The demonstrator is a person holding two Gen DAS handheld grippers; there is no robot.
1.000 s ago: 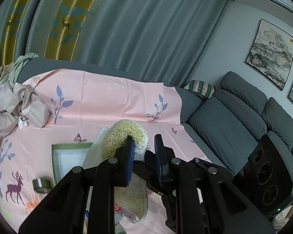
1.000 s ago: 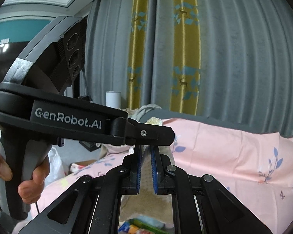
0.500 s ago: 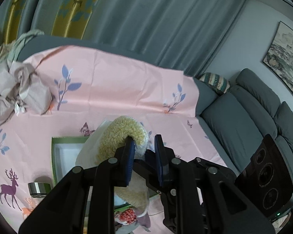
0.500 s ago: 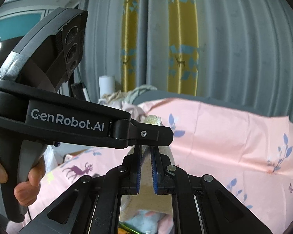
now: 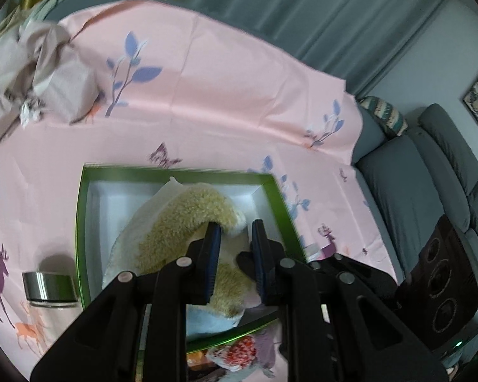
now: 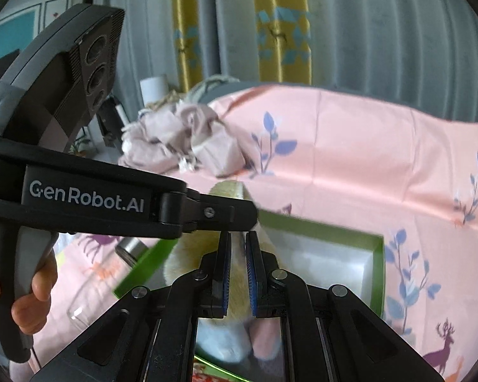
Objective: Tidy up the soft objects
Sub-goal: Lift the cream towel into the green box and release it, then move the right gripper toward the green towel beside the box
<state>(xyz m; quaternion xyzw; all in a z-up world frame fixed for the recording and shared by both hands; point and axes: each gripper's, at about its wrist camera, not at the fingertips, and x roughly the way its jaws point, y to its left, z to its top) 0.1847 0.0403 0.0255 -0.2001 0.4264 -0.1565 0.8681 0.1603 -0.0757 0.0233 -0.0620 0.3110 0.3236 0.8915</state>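
Observation:
A fuzzy yellow cloth [image 5: 188, 222] with a white backing hangs over the open green box [image 5: 175, 172], its lower end inside on the white floor. My left gripper [image 5: 235, 232] is shut on the cloth's upper edge. My right gripper [image 6: 237, 242] is shut on the same cloth [image 6: 235, 273] close beside it; the cloth shows between its blue pads. In the right wrist view one of the left gripper's fingers [image 6: 226, 215] crosses just above my right fingertips. A light blue cloth [image 5: 207, 318] lies in the box's near end.
A pink printed sheet [image 5: 223, 73] covers the surface. A glass jar with a metal lid [image 5: 49, 283] stands left of the box. Crumpled grey-pink fabric [image 5: 32, 73] lies at the far left. A grey sofa [image 5: 414, 191] is on the right. A hand [image 6: 32, 296] holds the left gripper's handle.
Both grippers have come down together with the yellow cloth and tipped further downward. The cloth, held high before, now hangs into the green box.

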